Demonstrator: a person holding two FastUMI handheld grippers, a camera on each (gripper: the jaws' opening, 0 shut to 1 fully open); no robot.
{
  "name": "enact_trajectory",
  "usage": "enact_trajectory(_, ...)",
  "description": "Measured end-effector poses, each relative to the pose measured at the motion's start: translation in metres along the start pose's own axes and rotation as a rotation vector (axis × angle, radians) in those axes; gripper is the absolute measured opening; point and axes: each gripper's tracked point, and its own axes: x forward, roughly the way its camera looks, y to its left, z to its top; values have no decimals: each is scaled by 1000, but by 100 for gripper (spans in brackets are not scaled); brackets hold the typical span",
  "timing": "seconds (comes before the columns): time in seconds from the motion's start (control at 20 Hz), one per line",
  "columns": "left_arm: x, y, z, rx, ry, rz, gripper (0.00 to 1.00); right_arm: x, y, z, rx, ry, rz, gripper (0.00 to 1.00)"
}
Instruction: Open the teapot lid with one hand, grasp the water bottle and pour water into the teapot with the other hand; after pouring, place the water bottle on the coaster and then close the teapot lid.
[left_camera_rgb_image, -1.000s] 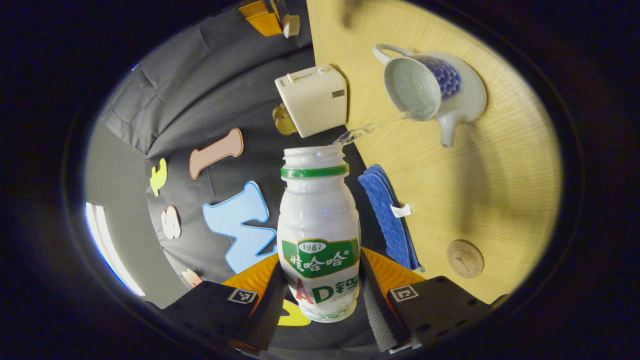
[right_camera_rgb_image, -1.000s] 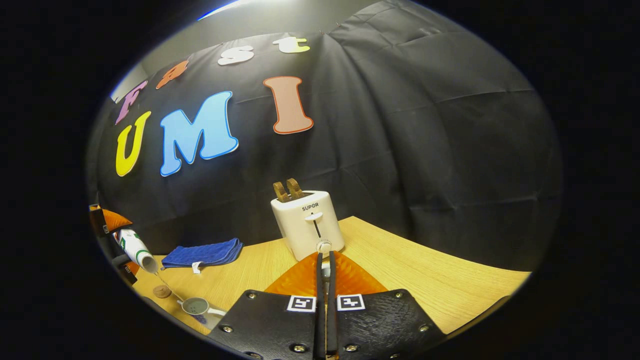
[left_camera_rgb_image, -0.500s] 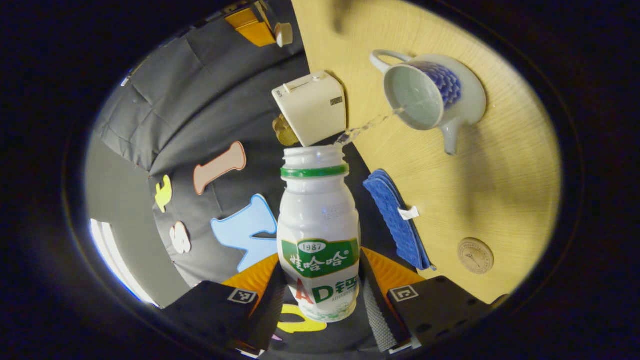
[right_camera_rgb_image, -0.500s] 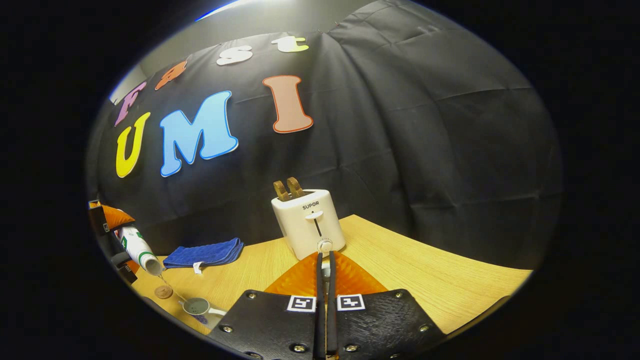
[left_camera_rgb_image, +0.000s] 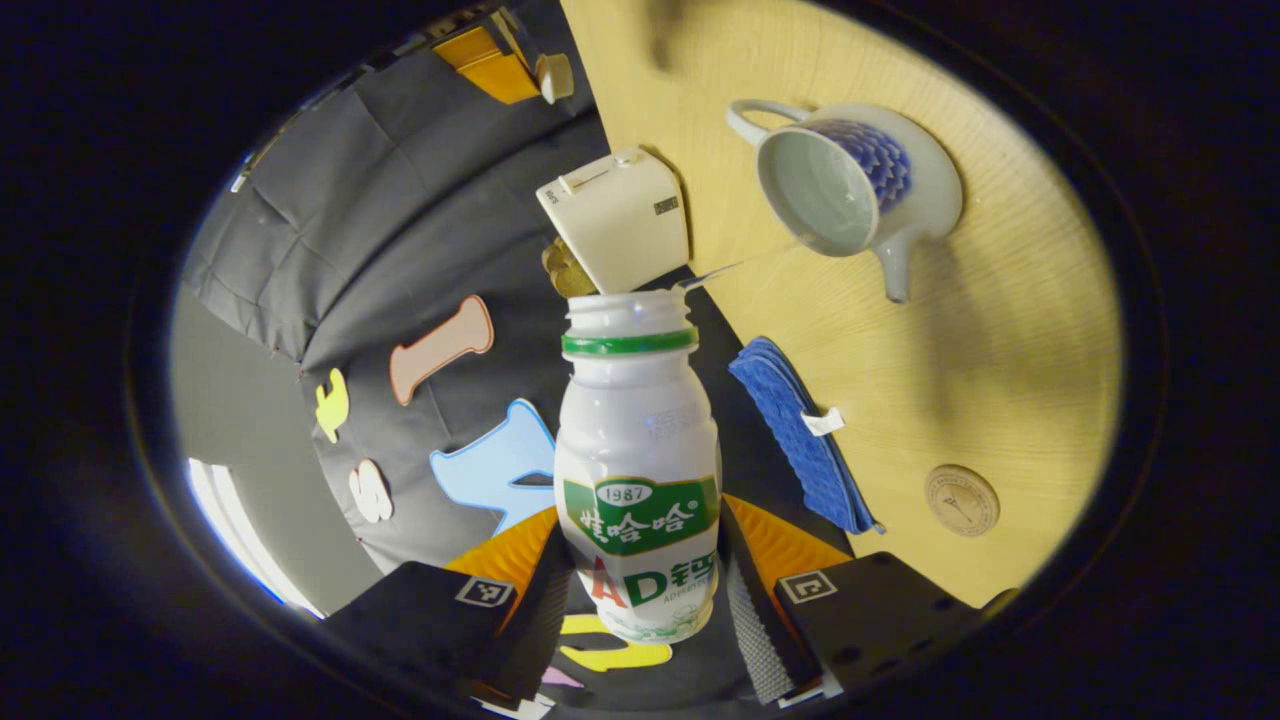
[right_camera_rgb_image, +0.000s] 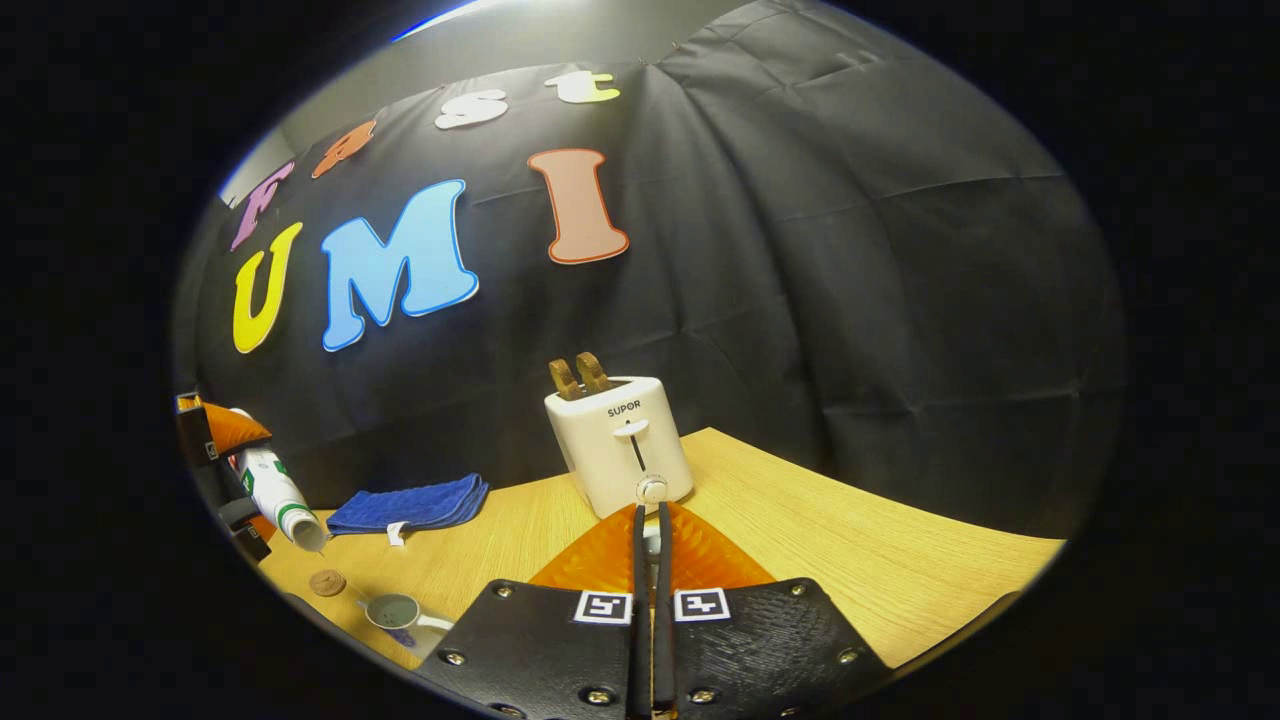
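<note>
My left gripper is shut on a white water bottle with a green neck ring. The bottle is uncapped and tilted, its mouth toward the open white-and-blue teapot on the wooden table. A thin trickle of water runs from the mouth toward the pot. In the right gripper view the same bottle hangs slanted above the teapot. My right gripper is held up and away, its fingers closed on the small pale teapot lid. The round coaster lies bare on the table beside the pot.
A folded blue cloth lies at the table's back edge near the coaster. A white toaster with two slices of toast stands by the wall, just ahead of my right gripper. Bare wooden table stretches to the right of the toaster.
The water stream has thinned from a full pour to a trickle, and the bottle has lifted slightly over the teapot. The right gripper has stayed in place with the lid.
</note>
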Motion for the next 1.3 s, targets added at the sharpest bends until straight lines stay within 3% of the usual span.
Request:
enact_trajectory(0.05,0,1,1,8,-4,1,81,1,0,0,-1,0,0,1)
enact_trajectory(0.1,-1,1,3,17,-8,0,85,0,0,1,-1,-1,1,1)
enact_trajectory(0.3,-1,3,7,34,-15,4,81,0,0,-1,0,3,1,1)
enact_trajectory(0.35,-1,4,8,38,-15,5,85,0,1,-1,1,4,3,1)
enact_trajectory(0.65,-2,3,10,22,-21,8,85,0,1,-1,7,6,7,1)
enact_trajectory(0.8,-4,-17,14,-138,-39,-56,81,0,2,-2,15,8,10,1)
enact_trajectory(1.0,-8,-44,18,-375,-40,-136,86,0,5,-3,9,11,15,1)
enact_trajectory(1.25,-13,-52,13,-621,-45,-146,86,-1,16,-5,5,18,48,1)
enact_trajectory(1.3,-15,-51,13,-665,-50,-139,76,-1,19,-5,6,19,58,1)
